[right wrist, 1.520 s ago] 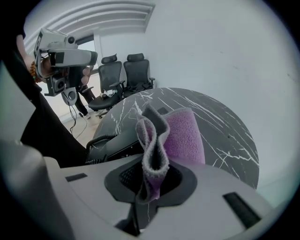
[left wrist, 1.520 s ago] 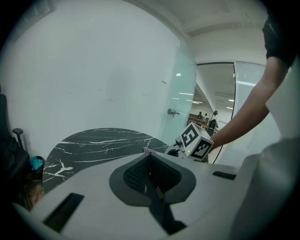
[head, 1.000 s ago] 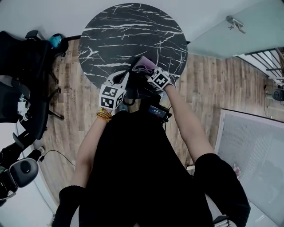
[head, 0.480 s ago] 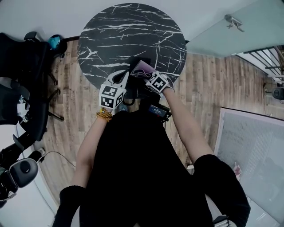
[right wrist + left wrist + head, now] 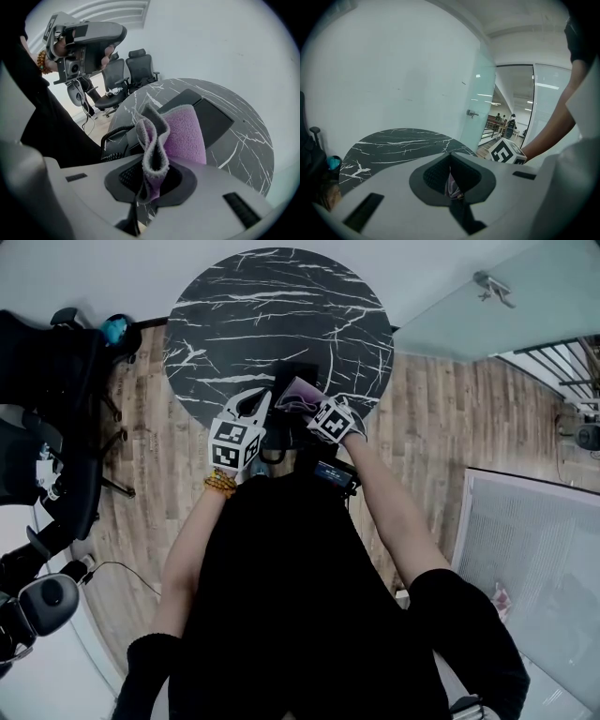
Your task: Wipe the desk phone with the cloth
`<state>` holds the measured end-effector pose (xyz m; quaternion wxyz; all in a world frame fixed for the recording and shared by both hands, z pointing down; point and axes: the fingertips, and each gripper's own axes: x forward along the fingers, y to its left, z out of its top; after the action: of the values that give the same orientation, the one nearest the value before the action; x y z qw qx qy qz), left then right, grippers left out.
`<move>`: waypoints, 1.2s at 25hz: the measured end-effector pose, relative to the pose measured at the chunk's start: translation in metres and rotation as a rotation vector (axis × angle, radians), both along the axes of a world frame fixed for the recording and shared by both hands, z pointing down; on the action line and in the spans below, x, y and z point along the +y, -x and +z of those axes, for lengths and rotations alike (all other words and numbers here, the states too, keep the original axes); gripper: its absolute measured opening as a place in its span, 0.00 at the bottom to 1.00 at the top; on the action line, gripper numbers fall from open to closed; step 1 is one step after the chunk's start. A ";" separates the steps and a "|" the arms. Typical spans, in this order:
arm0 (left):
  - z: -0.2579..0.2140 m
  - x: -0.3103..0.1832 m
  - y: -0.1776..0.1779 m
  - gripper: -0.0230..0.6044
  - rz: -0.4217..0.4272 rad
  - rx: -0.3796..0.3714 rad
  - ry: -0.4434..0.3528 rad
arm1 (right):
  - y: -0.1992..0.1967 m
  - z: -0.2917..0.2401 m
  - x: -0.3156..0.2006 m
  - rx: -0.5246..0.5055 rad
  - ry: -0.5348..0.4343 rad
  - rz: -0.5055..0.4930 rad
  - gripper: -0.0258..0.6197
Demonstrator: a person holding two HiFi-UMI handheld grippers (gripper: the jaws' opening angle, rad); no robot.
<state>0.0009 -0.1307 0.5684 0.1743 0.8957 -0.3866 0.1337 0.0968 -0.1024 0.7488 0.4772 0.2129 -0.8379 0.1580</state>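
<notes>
The right gripper is clamped on a fold of the purple cloth, so the loose end drapes over the phone at the round table's 6 o'clock edge. The left gripper, jaws together on nothing, hangs at the cloth's 10 o'clock, probably to leave wiping room.
</notes>
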 end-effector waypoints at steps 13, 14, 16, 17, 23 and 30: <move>0.002 -0.004 0.001 0.06 0.006 -0.002 0.004 | 0.004 0.010 0.015 -0.033 0.036 0.011 0.12; 0.003 -0.003 0.001 0.06 0.007 -0.003 0.005 | 0.004 0.011 0.016 -0.034 0.041 0.009 0.12; 0.004 -0.004 0.001 0.06 0.007 -0.003 0.007 | 0.003 0.012 0.019 -0.028 0.059 0.005 0.12; 0.004 -0.005 0.001 0.06 0.007 -0.003 0.008 | 0.002 0.011 0.020 -0.025 0.070 0.002 0.12; 0.006 -0.004 0.004 0.06 0.004 -0.005 0.016 | 0.006 0.007 0.025 -0.052 0.099 -0.004 0.12; 0.010 -0.002 0.004 0.06 0.008 -0.010 0.025 | 0.007 0.009 0.031 -0.056 0.121 -0.021 0.12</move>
<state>-0.0031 -0.1328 0.5782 0.1831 0.8942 -0.3824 0.1439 0.0894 -0.0713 0.7578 0.4671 0.1703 -0.8421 0.2092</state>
